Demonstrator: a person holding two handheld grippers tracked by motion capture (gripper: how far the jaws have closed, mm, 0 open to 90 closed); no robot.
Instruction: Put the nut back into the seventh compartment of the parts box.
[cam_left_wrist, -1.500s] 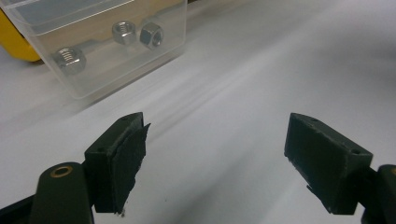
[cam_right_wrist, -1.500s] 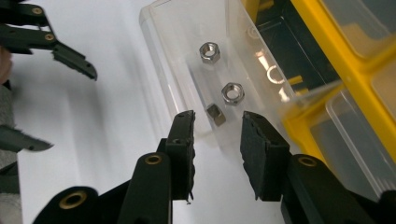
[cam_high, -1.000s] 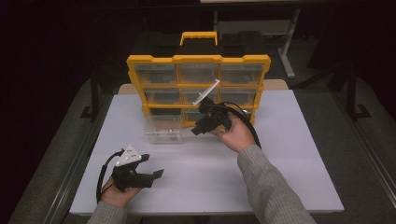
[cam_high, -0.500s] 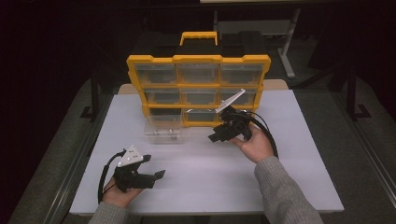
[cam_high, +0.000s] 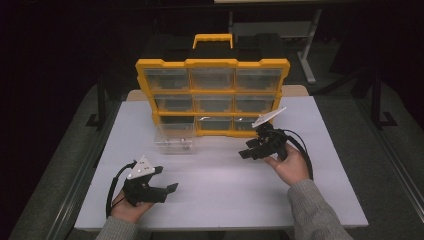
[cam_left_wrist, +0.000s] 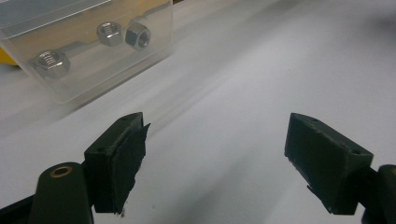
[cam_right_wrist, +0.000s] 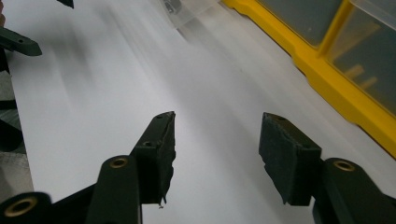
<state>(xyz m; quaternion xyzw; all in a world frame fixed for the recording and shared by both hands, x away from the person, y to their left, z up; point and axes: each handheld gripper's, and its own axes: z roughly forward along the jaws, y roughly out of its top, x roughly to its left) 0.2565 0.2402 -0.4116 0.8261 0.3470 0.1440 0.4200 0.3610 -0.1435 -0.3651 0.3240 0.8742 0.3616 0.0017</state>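
A yellow organizer (cam_high: 212, 97) with clear drawers stands upright at the back of the white table (cam_high: 215, 175). One clear drawer (cam_high: 175, 141) lies pulled out on the table in front of its lower left; the left gripper view shows that drawer (cam_left_wrist: 88, 51) holding three steel nuts (cam_left_wrist: 137, 35). My left gripper (cam_high: 170, 189) rests near the front left, open and empty, pointing right. My right gripper (cam_high: 246, 152) hovers right of centre in front of the organizer, pointing left; its jaws have just been opening and nothing sits between them. The organizer's yellow frame (cam_right_wrist: 327, 70) runs along the right of the right gripper view.
Dark floor and metal table legs (cam_high: 307, 55) surround the table. A black rail (cam_high: 95, 165) runs along its left edge. Bare white surface lies between the two grippers.
My right hand has moved rightward and toward the front, away from the pulled-out drawer, and sunk a little. Its jaws stand wider apart. The left hand has not moved.
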